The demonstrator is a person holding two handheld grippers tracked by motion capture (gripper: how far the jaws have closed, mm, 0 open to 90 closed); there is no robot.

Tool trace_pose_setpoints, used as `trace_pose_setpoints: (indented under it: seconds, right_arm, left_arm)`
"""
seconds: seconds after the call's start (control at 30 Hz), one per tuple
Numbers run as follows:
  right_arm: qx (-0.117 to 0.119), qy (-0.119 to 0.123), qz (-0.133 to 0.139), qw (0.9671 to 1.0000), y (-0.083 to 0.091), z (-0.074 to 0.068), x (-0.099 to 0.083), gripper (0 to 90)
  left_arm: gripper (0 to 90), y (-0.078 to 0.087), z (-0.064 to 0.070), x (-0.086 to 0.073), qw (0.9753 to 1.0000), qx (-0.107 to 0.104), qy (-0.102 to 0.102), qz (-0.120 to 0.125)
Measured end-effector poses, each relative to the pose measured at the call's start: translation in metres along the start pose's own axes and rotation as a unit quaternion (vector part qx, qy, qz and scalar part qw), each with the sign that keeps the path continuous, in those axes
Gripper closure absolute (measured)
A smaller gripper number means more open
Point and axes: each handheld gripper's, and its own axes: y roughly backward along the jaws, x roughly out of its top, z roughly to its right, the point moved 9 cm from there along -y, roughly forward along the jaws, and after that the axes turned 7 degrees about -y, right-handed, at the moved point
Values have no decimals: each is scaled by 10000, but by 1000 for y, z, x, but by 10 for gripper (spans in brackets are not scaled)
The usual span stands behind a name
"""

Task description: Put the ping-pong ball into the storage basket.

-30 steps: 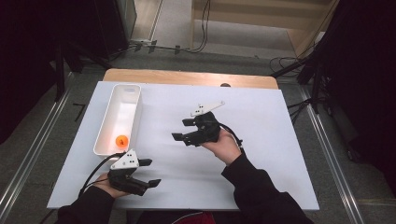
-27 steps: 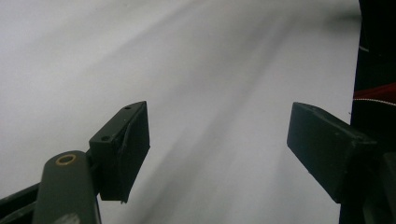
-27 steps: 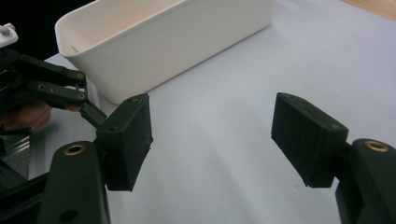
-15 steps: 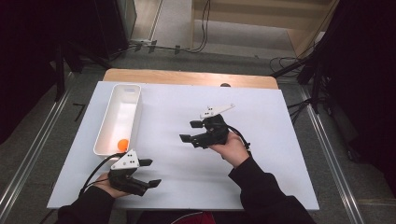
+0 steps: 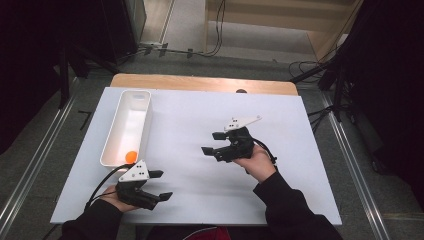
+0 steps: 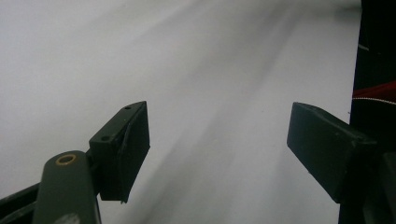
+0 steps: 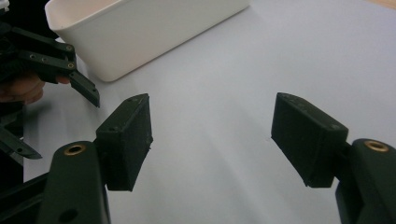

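White sheeting covers the table (image 5: 200,120), whose wooden edge shows at 12 o'clock. A long white plastic bin (image 5: 131,112) lies at 10 o'clock on the sheet, its length running toward 12; in the right gripper view its side wall (image 7: 154,28) stands at upper left. The right gripper (image 5: 216,143), just right of centre, hovers with jaws spread wide and empty, aimed toward 9 o'clock at the bin. The left gripper (image 5: 161,186), at 7 o'clock near the table's front edge, likewise has its jaws parted on nothing. An orange ball (image 5: 131,156) rests inside the bin at its near end, between the two grippers' levels and apart from both.
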Motion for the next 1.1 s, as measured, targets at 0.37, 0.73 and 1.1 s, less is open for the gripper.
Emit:
trace_pose_setpoints:
  seconds: [0.37,0.73,1.1]
  right_arm:
    - [-41,-1,59,10000,12,2,-8,275]
    - [-106,-51,70,9999,21,2,-16,275]
    - [-153,-65,71,9998,31,2,-24,275]
  left_arm:
    - [215,0,0,0,10000,-1,2,-31]
    - [215,0,0,0,10000,-2,-5,-22]
    - [215,0,0,0,10000,7,-7,-10]
